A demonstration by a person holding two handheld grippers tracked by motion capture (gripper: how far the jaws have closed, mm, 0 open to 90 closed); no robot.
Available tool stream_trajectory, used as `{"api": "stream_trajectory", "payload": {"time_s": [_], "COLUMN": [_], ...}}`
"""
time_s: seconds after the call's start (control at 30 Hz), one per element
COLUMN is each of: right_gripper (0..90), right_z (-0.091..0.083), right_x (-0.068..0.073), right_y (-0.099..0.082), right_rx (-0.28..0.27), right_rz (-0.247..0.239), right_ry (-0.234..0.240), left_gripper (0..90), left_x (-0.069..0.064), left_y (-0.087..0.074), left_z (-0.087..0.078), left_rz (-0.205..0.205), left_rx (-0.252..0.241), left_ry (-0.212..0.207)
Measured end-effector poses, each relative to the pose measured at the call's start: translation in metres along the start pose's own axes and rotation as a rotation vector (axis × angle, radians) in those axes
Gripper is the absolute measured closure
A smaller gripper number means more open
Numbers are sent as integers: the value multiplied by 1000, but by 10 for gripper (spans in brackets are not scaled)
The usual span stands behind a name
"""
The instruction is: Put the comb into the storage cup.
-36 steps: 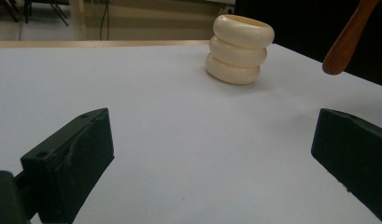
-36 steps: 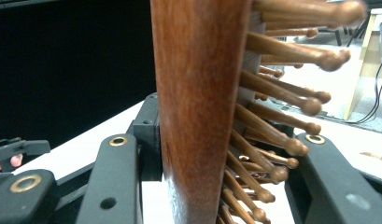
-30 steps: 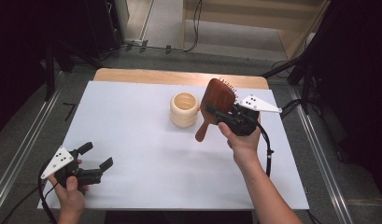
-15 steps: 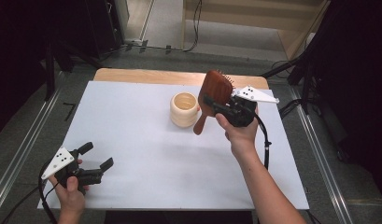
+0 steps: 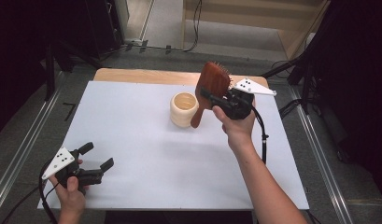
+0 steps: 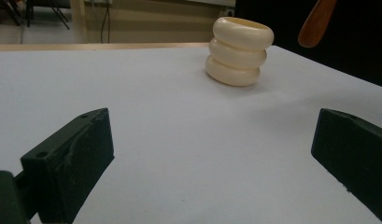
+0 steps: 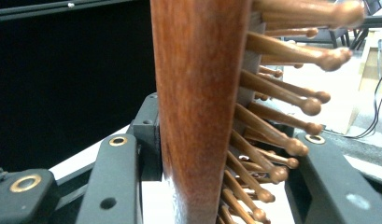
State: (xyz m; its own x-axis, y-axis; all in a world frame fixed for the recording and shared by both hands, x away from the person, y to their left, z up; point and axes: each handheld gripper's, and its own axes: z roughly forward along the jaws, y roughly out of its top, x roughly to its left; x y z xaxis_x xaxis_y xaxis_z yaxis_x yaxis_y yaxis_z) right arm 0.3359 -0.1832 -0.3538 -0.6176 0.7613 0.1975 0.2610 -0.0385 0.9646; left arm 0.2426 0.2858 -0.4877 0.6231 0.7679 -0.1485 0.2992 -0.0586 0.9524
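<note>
R gripper (image 5: 215, 99) is clamped on the wooden hairbrush (image 5: 212, 86), jaws pinching the head from both flat sides: in the right gripper view the brush back (image 7: 198, 93) runs up between the two black jaws, with the pegs (image 7: 291, 100) pressing against one jaw. From above, the brush is held off the table, tilted, head up toward 12 o'clock, handle (image 5: 197, 116) slanting down toward 7 o'clock. The handle end hangs just beside the cream ring-stack cup (image 5: 183, 109), at the cup's 3 o'clock; can't tell if they touch (in the left gripper view the handle tip (image 6: 316, 23) looks clear of the cup (image 6: 239, 50)).

L gripper (image 5: 86, 164) sits near the table's 7 o'clock corner w/ jaws spread wide and nothing between them, bare white surface ahead of it.

Room: the white table top (image 5: 146, 154) is open across the middle and the whole 9 o'clock side. The cup stands toward 12 o'clock, near the wooden strip (image 5: 132, 74) at the far edge. R hand works close to the 2 o'clock corner, its grey plate (image 5: 250, 87) over the far edge.
</note>
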Motion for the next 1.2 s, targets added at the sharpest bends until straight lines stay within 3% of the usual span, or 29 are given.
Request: {"api": "stream_trajectory", "payload": {"time_s": [0.63,1.2], "right_gripper": [518,517], "right_z": [17,30], "right_x": [-9,-8], "right_y": [8,23], "right_rx": [-18,-19], "right_rz": [18,2], "right_ry": [-9,-19], "left_gripper": [0,0], "left_x": [-1,-1], "left_y": [0,0], "left_z": [1,1], "left_rz": [3,5], "left_rx": [1,5], "left_ry": [-10,-21]}}
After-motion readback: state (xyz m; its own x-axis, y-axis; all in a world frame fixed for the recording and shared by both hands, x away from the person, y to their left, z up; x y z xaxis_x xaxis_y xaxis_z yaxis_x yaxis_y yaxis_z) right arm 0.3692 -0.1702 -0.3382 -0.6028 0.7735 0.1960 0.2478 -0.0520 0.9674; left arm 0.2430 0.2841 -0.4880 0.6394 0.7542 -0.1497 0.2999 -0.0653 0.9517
